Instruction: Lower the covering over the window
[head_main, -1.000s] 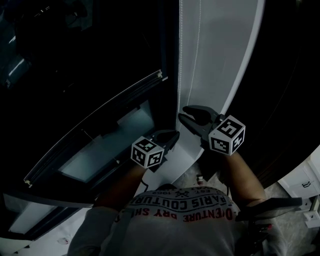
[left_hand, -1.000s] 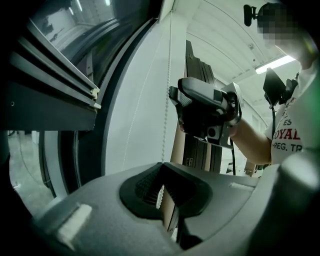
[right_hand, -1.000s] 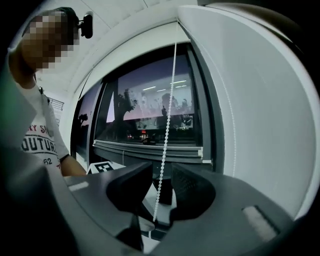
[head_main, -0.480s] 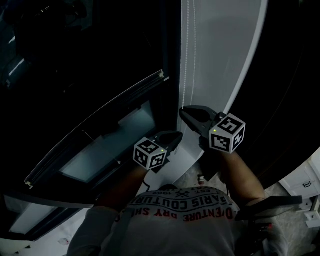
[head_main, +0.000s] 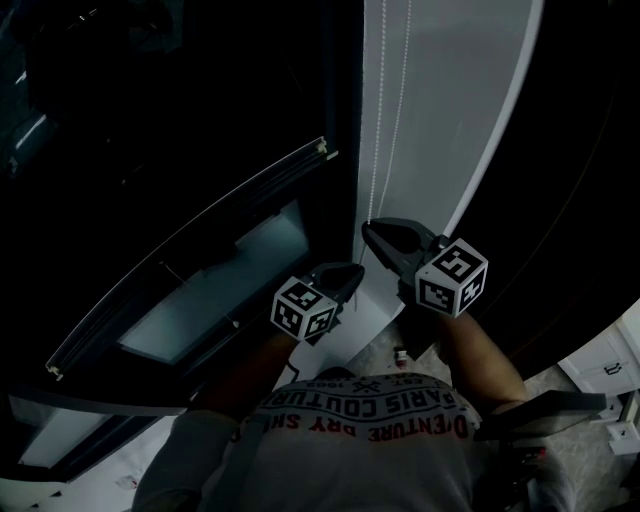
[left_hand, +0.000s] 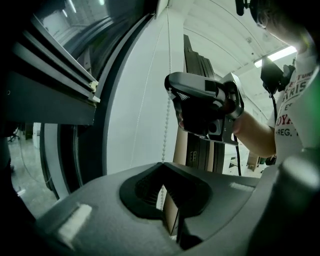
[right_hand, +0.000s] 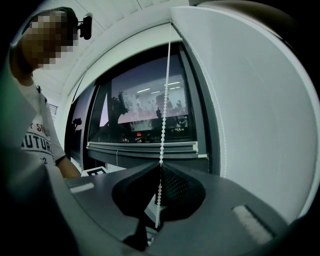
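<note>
Here the right tool (right_hand: 159, 166) is pressed together on the white bead chain (right_hand: 165, 95), which hangs straight in front of the dark window (right_hand: 135, 112). Lower on the same chain, the left tool (left_hand: 162, 165) pinches it at its tips. The head view is very dark. There the chain runs off the top edge, and the window's covering cannot be picked out.

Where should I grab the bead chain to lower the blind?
Pinch a single hanging strand of the bead chain, jaws level, coming from the room side; it hangs straight and thin. The right gripper is shut on it like that.
</note>
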